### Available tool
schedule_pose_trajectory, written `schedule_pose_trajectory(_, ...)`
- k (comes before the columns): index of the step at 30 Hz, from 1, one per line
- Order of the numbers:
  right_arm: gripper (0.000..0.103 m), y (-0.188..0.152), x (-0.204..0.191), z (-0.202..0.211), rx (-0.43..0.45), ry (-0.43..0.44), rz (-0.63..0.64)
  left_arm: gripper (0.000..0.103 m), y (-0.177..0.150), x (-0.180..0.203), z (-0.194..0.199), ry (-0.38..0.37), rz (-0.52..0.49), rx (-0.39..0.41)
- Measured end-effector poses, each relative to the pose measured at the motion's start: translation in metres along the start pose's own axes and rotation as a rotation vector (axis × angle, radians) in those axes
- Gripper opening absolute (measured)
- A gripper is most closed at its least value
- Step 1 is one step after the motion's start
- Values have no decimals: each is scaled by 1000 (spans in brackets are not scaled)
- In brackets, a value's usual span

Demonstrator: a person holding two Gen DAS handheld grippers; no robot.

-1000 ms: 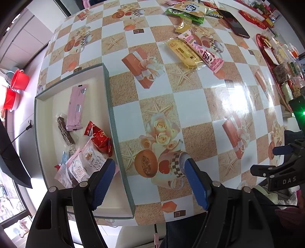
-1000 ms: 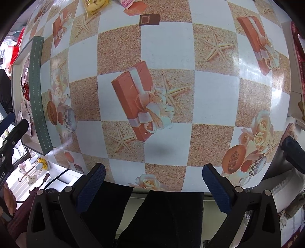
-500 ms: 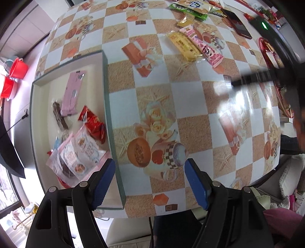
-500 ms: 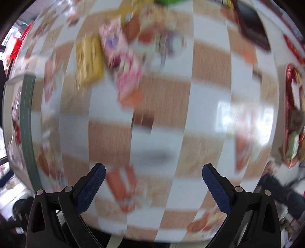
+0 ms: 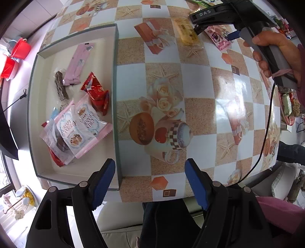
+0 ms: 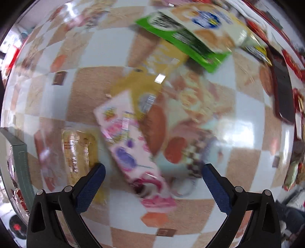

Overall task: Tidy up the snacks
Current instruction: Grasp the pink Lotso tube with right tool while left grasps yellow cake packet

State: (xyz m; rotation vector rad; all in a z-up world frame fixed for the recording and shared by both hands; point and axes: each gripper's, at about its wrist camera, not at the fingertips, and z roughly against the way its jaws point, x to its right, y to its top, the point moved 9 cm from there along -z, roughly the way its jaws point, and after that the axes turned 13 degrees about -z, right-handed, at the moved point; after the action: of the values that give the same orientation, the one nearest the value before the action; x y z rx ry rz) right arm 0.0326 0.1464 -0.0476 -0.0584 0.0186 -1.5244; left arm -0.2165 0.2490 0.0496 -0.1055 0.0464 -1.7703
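A green-rimmed tray [image 5: 116, 91] at the left holds a pink bar [image 5: 77, 64], a red packet [image 5: 97, 93], a dark bar [image 5: 60, 86] and white cookie bags [image 5: 76, 126]. My left gripper [image 5: 150, 178] hangs open over the table's near edge, beside the tray's corner, with nothing between its fingers. My right gripper [image 6: 153, 172] is open above a pink snack pack [image 6: 131, 148], with a yellow pack [image 6: 78, 150] by its left finger. This view is blurred. In the left wrist view the same yellow pack [image 5: 185, 31] and pink pack [image 5: 219, 39] lie under that gripper's black frame [image 5: 213, 14].
Farther off lie a second yellow pack [image 6: 144, 84], a green pack [image 6: 183, 45] and a cream bag [image 6: 207, 24]. A dark phone [image 6: 282, 91] and red trays of sweets [image 5: 287, 106] line the right side. A hand [image 5: 274, 49] holds the right gripper's handle.
My right gripper has swept from the table's near edge to the far snacks and now hangs over the pink and yellow packs. The left gripper drifted slightly. Both stayed open.
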Motion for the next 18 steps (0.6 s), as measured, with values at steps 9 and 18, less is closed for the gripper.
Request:
schedule_pose_trajectory(9,24,-22,2,20,9,37,60,79,74,-9,25,4,18,97)
schedule_pose_trajectory(18,24,-160,87,12,-104,147,-111,81,208,1,2,5,125,190)
